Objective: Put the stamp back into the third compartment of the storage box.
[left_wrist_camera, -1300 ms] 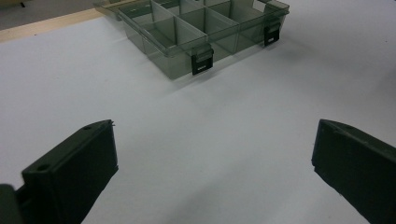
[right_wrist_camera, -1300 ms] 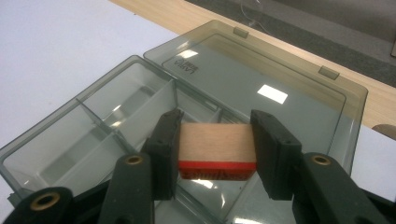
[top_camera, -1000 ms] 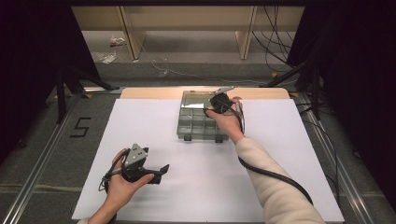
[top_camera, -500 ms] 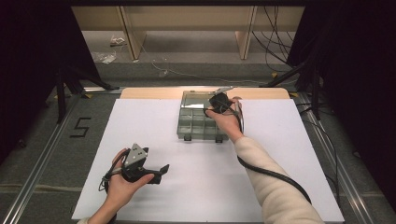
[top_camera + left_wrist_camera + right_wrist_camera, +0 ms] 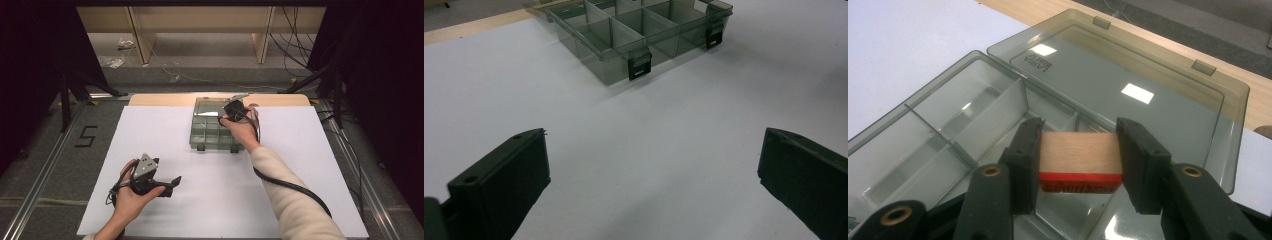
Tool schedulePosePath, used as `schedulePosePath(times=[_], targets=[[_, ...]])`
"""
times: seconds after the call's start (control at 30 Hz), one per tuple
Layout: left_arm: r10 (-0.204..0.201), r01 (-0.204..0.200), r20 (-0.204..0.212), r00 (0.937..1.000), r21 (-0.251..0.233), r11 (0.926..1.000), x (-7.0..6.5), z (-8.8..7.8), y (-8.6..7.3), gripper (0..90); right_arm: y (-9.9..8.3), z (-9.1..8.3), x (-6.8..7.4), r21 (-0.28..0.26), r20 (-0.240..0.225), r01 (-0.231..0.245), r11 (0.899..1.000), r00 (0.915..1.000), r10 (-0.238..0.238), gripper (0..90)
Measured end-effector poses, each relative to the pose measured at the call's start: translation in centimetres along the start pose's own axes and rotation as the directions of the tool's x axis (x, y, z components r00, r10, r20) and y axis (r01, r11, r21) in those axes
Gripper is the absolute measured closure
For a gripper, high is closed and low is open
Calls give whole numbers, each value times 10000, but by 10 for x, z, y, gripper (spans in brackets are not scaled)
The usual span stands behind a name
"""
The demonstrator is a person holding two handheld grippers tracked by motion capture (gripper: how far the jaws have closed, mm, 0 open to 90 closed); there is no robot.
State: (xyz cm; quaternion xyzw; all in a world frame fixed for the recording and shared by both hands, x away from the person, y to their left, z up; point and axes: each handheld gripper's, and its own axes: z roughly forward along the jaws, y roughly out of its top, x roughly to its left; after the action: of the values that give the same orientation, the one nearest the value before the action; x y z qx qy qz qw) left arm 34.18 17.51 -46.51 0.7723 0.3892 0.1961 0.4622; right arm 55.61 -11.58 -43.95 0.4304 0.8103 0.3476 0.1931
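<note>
Wooden block [image 5: 1079, 150] with a red rubber base, its raised lettering too blurred to read, sits clamped in the right gripper [image 5: 234, 111] over the open organiser box [image 5: 212, 131] on the high view. Left gripper [image 5: 651, 185] view: jaws wide apart above white table [image 5: 674, 150]. Right gripper view: embossed mirrored writing on the lid [image 5: 1128, 85], unreadable.

box [image 5: 963, 125]: smoky clear plastic, glossy, smooth
lid [image 5: 1128, 85]: same plastic, mirror-bright glints
block [image 5: 1079, 152]: pale raw wood, matt, red rubbery base
my jaws: black plastic, matt, brass-like rivets
table sheet [image 5: 649, 150]: white, matt
table edge [image 5: 160, 100]: light wood
</note>
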Motion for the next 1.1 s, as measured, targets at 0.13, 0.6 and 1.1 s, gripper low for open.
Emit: schedulePosePath(times=[0.13,0.6,1.1], targets=[[-1,1,2,10000,-7,10000,0,0,0,0,-1,2,-1,65,-2,-26,10000,10000,26,559],[-6,6,7,10000,7,10000,0,0,0,0,-5,8,-1,229,-31,-65,9997,10000,66,559],[-1,0,21,10000,18,10000,0,0,0,0,-8,13,-1,331,-30,-97,9994,9999,98,559]])
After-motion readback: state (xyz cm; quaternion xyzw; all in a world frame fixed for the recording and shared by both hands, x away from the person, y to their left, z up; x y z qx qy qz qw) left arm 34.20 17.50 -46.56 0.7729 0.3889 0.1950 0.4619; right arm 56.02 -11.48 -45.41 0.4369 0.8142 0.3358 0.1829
